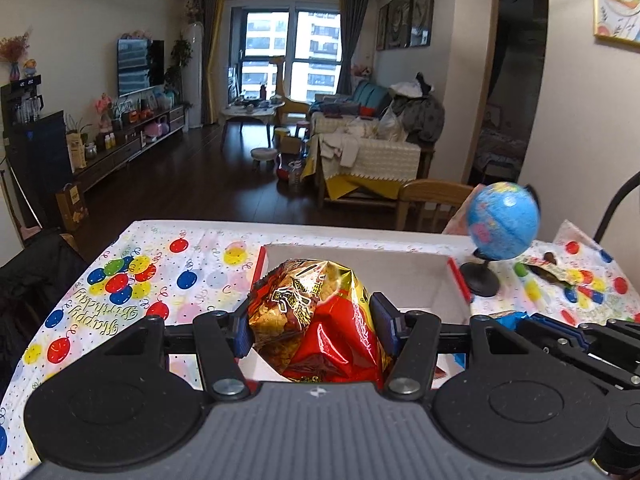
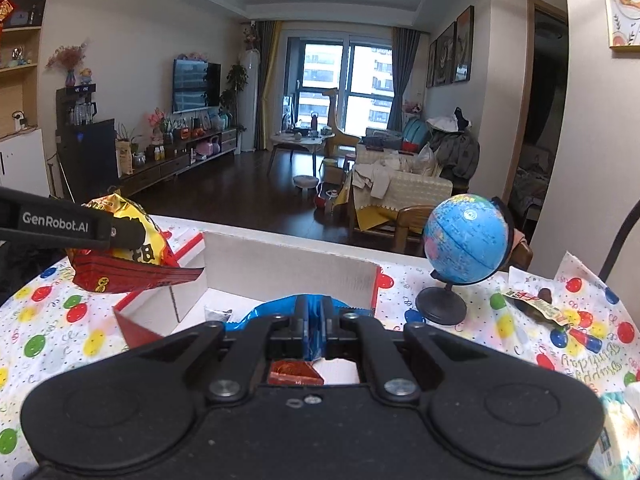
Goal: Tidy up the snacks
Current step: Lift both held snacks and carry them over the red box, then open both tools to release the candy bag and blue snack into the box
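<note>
We note the left gripper [image 1: 314,320] with its fingers clamped on a crinkly red-and-gold foil snack bag [image 1: 316,320], held above the open white cardboard box with red edging [image 1: 360,258], presumably for dropping in. The right gripper [image 2: 316,316] is pinched fully closed on a blue plastic snack wrapper [image 2: 276,308] at the box. The counter [image 1: 132,280] wears a balloon-print birthday cloth; a small blue globe [image 2: 466,240] stands beside the box, living room beyond.

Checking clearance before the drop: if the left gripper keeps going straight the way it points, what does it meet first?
Likely the open cardboard box: the left gripper, shut on the snack bag, points down into it. Depth is hard to judge.
</note>
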The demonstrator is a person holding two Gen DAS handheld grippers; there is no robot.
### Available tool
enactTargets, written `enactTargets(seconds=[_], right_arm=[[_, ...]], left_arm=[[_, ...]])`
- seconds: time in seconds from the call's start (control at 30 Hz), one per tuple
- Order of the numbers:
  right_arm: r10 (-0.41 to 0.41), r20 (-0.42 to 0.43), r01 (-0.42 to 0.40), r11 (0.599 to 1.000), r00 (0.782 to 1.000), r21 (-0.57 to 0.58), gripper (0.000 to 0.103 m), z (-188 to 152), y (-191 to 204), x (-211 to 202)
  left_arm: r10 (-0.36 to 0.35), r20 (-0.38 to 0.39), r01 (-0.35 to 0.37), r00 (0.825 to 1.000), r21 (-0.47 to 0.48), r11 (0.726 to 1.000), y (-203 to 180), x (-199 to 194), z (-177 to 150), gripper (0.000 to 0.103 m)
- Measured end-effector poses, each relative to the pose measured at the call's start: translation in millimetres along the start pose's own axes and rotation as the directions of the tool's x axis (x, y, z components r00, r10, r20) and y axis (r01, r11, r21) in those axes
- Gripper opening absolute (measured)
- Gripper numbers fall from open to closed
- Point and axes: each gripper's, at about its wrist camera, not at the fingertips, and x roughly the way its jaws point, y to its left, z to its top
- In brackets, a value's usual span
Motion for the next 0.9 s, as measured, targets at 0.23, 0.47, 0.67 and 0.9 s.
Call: enactTargets(seconds=[0.23,0.47,0.67,0.9], right_arm=[[-0.001,-0.054,0.002,1.0,0.999,0.03,0.004,-2,-6,50],[-0.008,-0.105,0.015,0.998,0.994,0.068,0.004,-13,-16,91],[-0.002,-0.148,0.013,0.997,0.989,0.073,0.004,-24,-17,107],[0.01,-0.169,0.004,0.997,0.986,0.082,0.006,-29,-17,107]], left_arm=[[0.038,-0.075,-0.036,0.996,0.019,0.999,-1,53,1,0.057],[0.063,-0.136,-0.059,0.989,0.036,0.998,-6,97,-6,0.057],[0.088,-0.18,-0.08,0.98,0.055,0.995,-9,124,-14,0.058],[0.109,-0.224,-0.096,0.969,0.07,0.993,-12,141,-24,0.058]])
